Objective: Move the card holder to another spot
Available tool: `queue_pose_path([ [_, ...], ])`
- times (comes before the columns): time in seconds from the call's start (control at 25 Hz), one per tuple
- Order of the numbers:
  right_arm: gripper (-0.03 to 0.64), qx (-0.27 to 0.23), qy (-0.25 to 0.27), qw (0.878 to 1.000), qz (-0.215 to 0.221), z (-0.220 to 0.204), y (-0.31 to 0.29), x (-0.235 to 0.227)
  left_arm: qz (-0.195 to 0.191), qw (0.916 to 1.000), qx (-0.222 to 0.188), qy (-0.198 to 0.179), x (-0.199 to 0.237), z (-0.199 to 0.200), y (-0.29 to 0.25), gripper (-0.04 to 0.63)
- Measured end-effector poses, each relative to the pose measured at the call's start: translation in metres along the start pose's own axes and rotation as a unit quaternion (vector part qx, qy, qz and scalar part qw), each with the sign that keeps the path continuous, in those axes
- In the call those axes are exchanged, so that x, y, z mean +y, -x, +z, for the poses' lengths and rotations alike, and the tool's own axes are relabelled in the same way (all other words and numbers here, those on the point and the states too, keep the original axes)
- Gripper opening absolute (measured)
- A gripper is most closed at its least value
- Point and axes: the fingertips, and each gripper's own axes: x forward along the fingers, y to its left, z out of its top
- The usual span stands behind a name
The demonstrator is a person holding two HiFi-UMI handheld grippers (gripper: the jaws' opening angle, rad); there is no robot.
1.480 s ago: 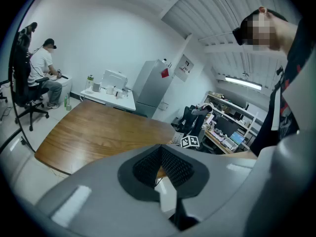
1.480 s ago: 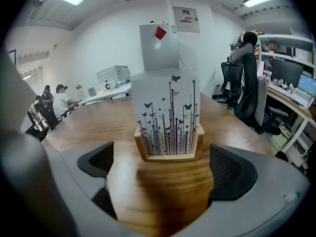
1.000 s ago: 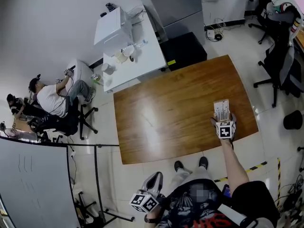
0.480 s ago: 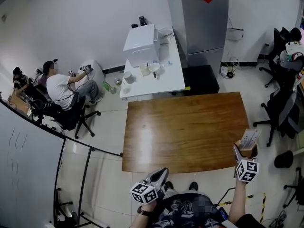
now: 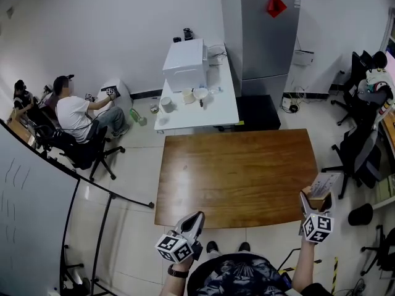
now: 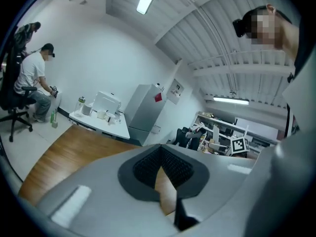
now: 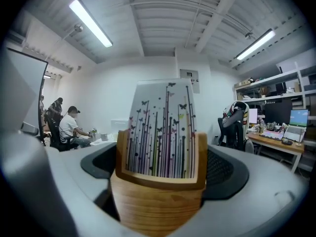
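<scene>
The wooden card holder [image 5: 322, 190] carries a white card printed with thin stripes and butterflies [image 7: 161, 127]. It hangs in the air off the front right corner of the brown wooden table [image 5: 234, 171], over the floor. My right gripper [image 5: 316, 200] is shut on the holder, its jaws clamping the wooden base [image 7: 157, 201] from both sides. My left gripper [image 5: 195, 221] sits low near my body at the table's front edge. It is shut with nothing in it, the black pads [image 6: 148, 167] meeting at their tips.
A white table [image 5: 197, 103] with a white box and cups stands behind the wooden one, beside a grey cabinet [image 5: 265, 36]. Office chairs [image 5: 361, 159] and a black bin [image 5: 361, 214] are to the right. A person sits at far left behind a curved partition [image 5: 37, 202].
The right gripper has carried the card holder from over the table's front right part back and rightward, past the table's edge. The left gripper has stayed low near the body.
</scene>
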Motion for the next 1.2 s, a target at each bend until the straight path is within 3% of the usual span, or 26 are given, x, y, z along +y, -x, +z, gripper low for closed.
queue_pose_path([
  [0.32,0.523,-0.009,-0.003,0.999,0.052,0.002,-0.012,0.033,0.017,0.9997,0.007,0.017,0.003,-0.012,0.008,0.0],
  [0.56,0.523,-0.004,0.017,0.992,0.128,-0.005,-0.047,0.101,0.051,0.9984,-0.008,0.025,0.017,-0.008,0.039,0.0],
  [0.8,0.523,0.013,0.042,0.971,0.234,-0.039,-0.093,0.227,0.122,0.9915,-0.034,0.027,0.056,-0.001,0.102,0.0],
  [1.04,0.522,0.076,0.095,0.938,0.325,-0.146,-0.149,0.397,0.197,0.977,-0.053,0.062,0.094,-0.011,0.173,0.0],
  [1.2,0.522,0.139,0.139,0.922,0.333,-0.221,-0.2,0.486,0.251,0.9624,-0.059,0.085,0.125,-0.02,0.225,0.0],
])
